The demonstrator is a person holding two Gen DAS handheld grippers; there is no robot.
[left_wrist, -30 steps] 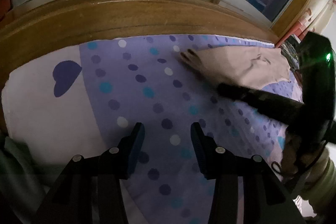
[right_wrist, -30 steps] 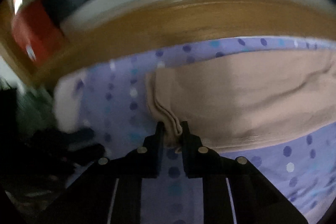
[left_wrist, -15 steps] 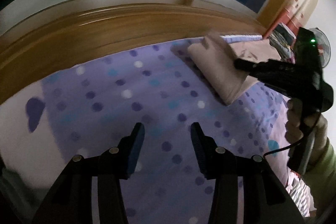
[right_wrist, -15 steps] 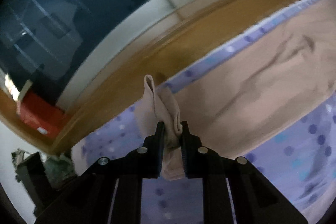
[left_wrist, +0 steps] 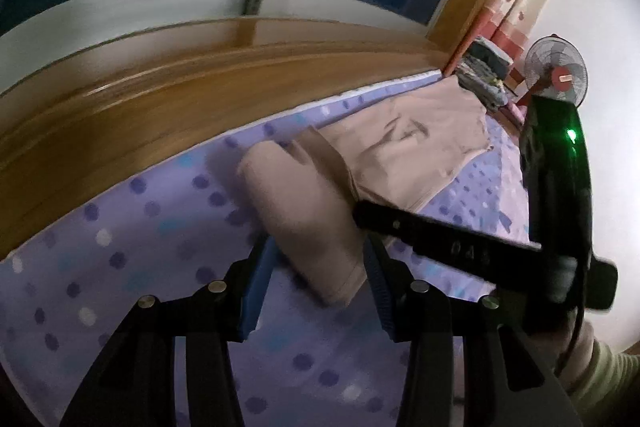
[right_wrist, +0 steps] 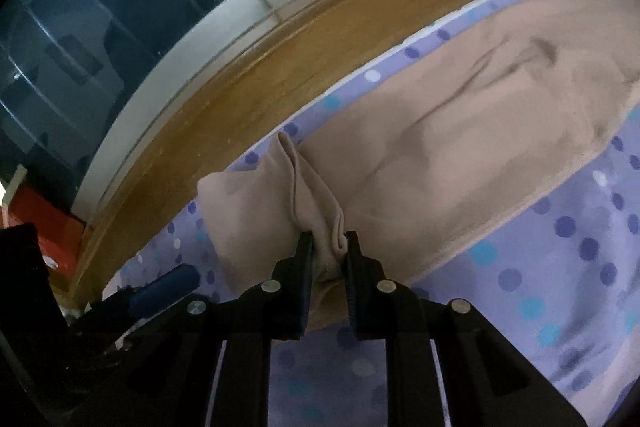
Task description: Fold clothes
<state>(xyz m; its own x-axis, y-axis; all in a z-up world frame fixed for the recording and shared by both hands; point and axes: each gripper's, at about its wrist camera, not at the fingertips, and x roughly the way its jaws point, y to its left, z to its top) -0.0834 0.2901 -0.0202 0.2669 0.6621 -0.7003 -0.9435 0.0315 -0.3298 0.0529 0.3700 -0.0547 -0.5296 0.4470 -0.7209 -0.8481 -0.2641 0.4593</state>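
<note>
The beige garment (right_wrist: 460, 131) lies stretched along the far side of the dotted purple sheet (right_wrist: 560, 259), close to the wooden bed rail (right_wrist: 280, 67), with its left end lifted and doubled back toward the right. The right gripper (right_wrist: 326, 247) has its jaws nearly closed on the bunched hem of that end, carrying it over the flat part. The left gripper (left_wrist: 316, 267) stands about half open and holds nothing; the raised fold sits just ahead of its blue pads (left_wrist: 256, 287), apparently untouched. This looks like the first lengthwise fold in progress. Next, the pinched end needs laying down on the flat cloth with its edges matched, while the free gripper steadies or smooths the crease.
</note>
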